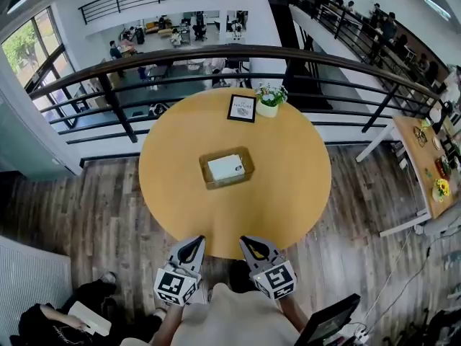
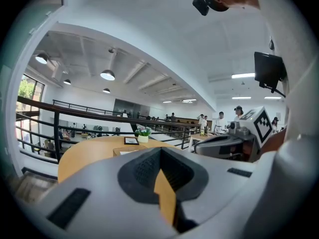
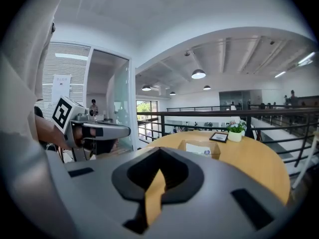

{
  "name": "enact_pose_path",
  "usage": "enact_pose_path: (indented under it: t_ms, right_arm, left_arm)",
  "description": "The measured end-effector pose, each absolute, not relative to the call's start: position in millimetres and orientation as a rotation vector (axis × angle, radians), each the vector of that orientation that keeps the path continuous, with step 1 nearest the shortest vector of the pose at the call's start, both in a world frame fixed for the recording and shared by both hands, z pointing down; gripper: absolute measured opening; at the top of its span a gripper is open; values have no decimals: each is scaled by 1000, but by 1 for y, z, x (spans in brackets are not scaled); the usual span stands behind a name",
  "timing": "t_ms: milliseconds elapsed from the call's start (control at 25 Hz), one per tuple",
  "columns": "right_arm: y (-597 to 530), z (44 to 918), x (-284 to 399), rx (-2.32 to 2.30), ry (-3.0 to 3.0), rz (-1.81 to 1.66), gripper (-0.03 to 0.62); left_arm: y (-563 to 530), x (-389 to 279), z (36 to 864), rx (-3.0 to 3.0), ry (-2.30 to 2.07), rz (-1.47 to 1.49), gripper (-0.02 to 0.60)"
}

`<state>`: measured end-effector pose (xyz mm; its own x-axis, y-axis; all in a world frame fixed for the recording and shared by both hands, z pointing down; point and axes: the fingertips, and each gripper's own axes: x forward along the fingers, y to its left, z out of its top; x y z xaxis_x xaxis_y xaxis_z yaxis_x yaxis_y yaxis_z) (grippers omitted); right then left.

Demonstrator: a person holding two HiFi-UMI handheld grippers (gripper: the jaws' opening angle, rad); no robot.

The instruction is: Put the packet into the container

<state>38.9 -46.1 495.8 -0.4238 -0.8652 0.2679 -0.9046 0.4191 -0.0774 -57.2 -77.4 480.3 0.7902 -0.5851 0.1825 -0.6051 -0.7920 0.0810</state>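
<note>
A white packet (image 1: 225, 166) lies flat inside the shallow brown container (image 1: 249, 161) at the middle of the round wooden table (image 1: 288, 193). Both grippers hover side by side over the table's near edge, well short of the container. My left gripper (image 1: 191, 245) has its jaws together with nothing between them, and my right gripper (image 1: 249, 243) is likewise shut and empty. The right gripper view shows the container (image 3: 187, 146) with the packet (image 3: 200, 152) ahead on the table. In the left gripper view the container (image 2: 118, 152) is small and far off beyond the jaws (image 2: 160, 153).
A framed card (image 1: 242, 108) and a small potted plant (image 1: 269, 101) stand at the table's far edge, against a black railing (image 1: 216, 52) over an atrium. Another table (image 1: 425, 157) with items is at the right. A person sits on the floor at lower left (image 1: 57, 323).
</note>
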Motion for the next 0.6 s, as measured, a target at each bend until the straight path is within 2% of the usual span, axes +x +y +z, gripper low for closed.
enact_pose_path:
  t_ms: [600]
  right_arm:
    - [51,484,7,1661,-2417,279,6]
  left_arm:
    - [20,-87,476,2878,-848,171,5]
